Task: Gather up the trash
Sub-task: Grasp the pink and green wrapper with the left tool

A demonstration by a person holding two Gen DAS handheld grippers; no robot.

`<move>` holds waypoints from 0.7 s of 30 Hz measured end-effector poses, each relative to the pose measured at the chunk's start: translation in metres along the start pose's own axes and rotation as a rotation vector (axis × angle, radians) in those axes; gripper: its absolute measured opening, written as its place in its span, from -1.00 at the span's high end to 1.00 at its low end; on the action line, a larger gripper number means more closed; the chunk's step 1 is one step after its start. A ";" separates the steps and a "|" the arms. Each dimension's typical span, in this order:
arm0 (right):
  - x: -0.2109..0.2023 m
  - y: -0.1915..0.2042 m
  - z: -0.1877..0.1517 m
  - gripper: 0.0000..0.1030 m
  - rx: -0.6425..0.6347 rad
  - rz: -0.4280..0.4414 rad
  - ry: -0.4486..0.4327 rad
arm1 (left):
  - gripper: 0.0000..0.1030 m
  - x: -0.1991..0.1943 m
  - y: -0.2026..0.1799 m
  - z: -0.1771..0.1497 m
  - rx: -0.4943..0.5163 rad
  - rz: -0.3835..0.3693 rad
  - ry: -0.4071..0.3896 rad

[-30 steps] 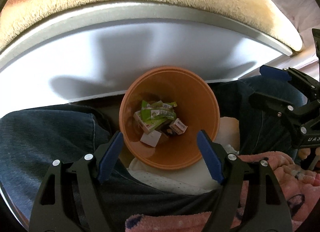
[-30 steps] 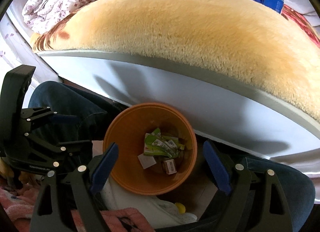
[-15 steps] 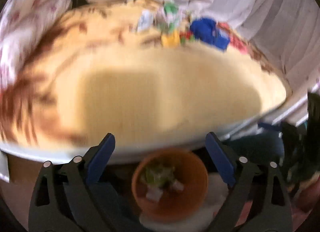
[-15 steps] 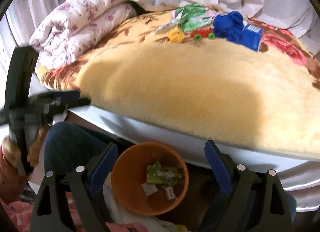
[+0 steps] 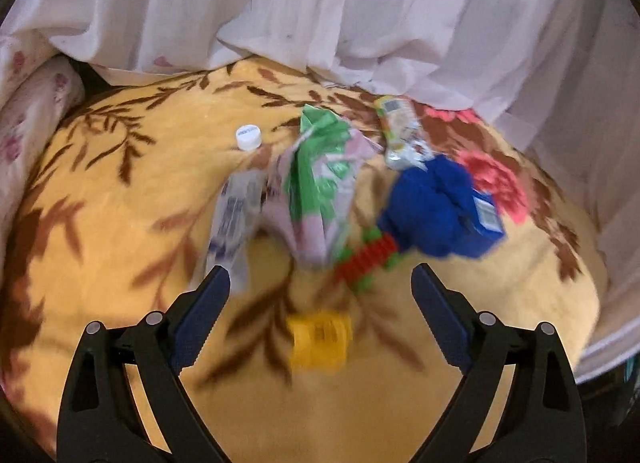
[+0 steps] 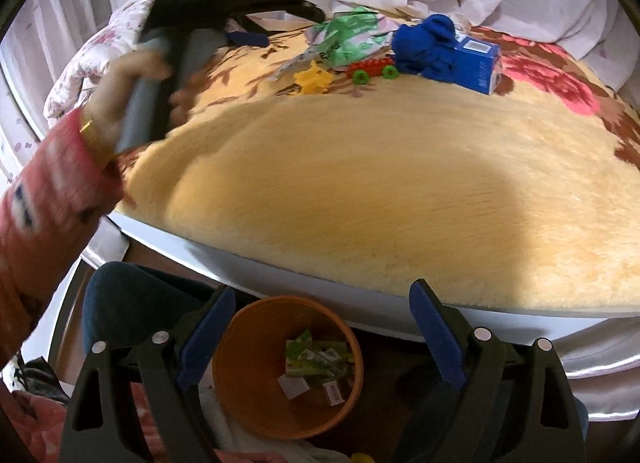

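My left gripper [image 5: 320, 275] hangs open and empty over the yellow blanket [image 5: 120, 223]. Just ahead of it lies a litter pile: a green-and-pink wrapper [image 5: 320, 179], a clear printed wrapper [image 5: 236, 219], a white bottle cap [image 5: 249, 137], a yellow-green drink pouch [image 5: 400, 135] and a blue carton [image 5: 486, 223]. My right gripper [image 6: 320, 292] is open with nothing in it, above the orange bin [image 6: 240, 383]. Several green wrappers and small cards [image 6: 316, 355] lie in the bin. A hand [image 6: 132, 79] holds the left gripper at the bed's far left.
A blue cloth [image 5: 432, 211], a red-and-green toy [image 5: 366, 259] and a yellow toy [image 5: 318, 339] sit among the litter. White curtains [image 5: 360, 3] hang behind the bed, and a flowered quilt [image 6: 80, 63] is at its left end. The bin stands on the floor by jean-clad legs [image 6: 132, 295].
My left gripper swung up from over the bin to above the bed, and its jaws spread wider. The right gripper rose a little, so the bin shows smaller.
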State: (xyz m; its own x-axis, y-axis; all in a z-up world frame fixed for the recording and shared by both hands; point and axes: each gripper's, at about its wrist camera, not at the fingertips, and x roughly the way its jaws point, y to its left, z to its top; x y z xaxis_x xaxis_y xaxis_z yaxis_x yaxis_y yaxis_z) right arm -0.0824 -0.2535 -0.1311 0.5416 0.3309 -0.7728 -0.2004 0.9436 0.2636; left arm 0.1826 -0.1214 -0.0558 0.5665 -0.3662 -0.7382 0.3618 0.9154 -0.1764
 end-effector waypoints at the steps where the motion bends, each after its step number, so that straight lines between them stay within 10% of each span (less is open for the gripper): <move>1: 0.001 -0.003 0.001 -0.69 0.007 -0.003 0.001 | -0.74 0.009 0.000 0.007 -0.003 0.010 0.009; 4: 0.005 -0.012 0.001 -0.69 0.028 -0.003 0.006 | -0.71 0.036 0.002 0.028 -0.014 0.043 0.039; 14: 0.011 -0.023 0.002 -0.69 0.059 0.010 0.007 | 0.67 0.049 0.010 0.038 -0.031 0.102 0.068; 21: 0.004 -0.020 0.002 -0.69 0.057 0.012 -0.015 | 0.72 0.028 0.018 0.037 -0.072 0.097 0.037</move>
State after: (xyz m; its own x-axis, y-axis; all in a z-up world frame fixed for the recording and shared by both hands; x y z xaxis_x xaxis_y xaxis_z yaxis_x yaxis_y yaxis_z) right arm -0.0748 -0.2711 -0.1381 0.5519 0.3422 -0.7605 -0.1605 0.9385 0.3058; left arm 0.2324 -0.1212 -0.0550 0.5683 -0.2702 -0.7772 0.2519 0.9563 -0.1483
